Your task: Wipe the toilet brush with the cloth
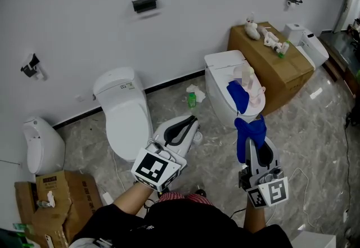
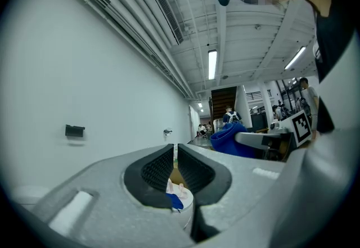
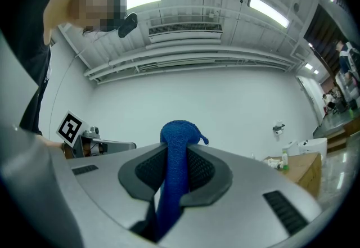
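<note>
grey marbled floor (image 1: 315, 145) runs up to a plain white wall (image 1: 214, 10). our left gripper (image 1: 193, 122) points toward twelve o'clock with its jaws pressed together and nothing between them; its marker cube (image 1: 154, 169) sits at the six o'clock end. our right gripper (image 3: 177, 148) is clamped on the blue cloth (image 1: 249, 131), which bulges out past the jaw tips at twelve o'clock and hangs down behind the pads.

just past the cloth, at twelve o'clock from the right gripper, stands a white toilet (image 1: 220, 72) with its lid down. on that lid lies a blue piece with pale parts (image 1: 241, 94), which looks like the toilet brush, though we cannot tell for sure. it is near the cloth; whether they touch we cannot tell.

at ten o'clock from the left gripper stands a second toilet (image 1: 125, 115), lid closed. between the two toilets, a small green bottle (image 1: 192, 99) and some white paper lie on the floor by the wall. at two o'clock, a cardboard box (image 1: 281, 75) carries small white items. a black holder (image 1: 144, 3) hangs on the wall at twelve o'clock, and another cardboard box (image 1: 62, 202) sits at eight o'clock.
</note>
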`<state>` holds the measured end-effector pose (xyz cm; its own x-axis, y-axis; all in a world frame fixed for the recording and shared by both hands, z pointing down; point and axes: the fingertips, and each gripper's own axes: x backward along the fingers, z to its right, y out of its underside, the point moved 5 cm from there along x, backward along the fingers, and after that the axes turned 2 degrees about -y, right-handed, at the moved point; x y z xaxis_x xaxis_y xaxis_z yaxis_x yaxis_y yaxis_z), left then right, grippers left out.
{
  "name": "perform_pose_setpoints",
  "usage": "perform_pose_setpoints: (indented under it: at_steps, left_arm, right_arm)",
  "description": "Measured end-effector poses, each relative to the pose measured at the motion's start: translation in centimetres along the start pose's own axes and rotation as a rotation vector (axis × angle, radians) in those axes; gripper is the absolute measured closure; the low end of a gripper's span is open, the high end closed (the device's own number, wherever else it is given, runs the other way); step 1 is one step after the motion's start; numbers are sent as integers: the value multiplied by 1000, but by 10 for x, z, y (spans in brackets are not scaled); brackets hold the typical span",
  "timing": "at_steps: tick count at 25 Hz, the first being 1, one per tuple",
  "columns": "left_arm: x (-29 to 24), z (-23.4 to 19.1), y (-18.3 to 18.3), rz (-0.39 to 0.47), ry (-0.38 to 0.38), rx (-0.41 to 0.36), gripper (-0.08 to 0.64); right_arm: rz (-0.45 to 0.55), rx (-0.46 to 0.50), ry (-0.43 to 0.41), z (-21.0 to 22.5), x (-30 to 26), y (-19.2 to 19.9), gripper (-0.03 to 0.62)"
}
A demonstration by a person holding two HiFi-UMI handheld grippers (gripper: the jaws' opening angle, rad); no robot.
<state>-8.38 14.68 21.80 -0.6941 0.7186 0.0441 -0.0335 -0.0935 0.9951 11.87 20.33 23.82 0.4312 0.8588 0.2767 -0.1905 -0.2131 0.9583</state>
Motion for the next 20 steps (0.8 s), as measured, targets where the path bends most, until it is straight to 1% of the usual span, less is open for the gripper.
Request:
perform_pose_setpoints:
  at_steps: [8, 13, 17, 20]
  left_arm:
    - [-14, 13, -1, -2, -23, -10, 552]
    - [-21, 19, -5, -2, -31, -25, 552]
    - [-20, 22, -9, 7, -45, -20, 552]
    - [-17, 24, -10, 5, -50, -15, 552]
  right_arm:
    - [3, -14, -8, 21, 9, 1, 528]
    - [2, 15, -22, 25, 9, -3, 528]
    - [3, -13, -30, 31, 11, -1, 528]
    - [0, -14, -42, 30, 11, -2, 528]
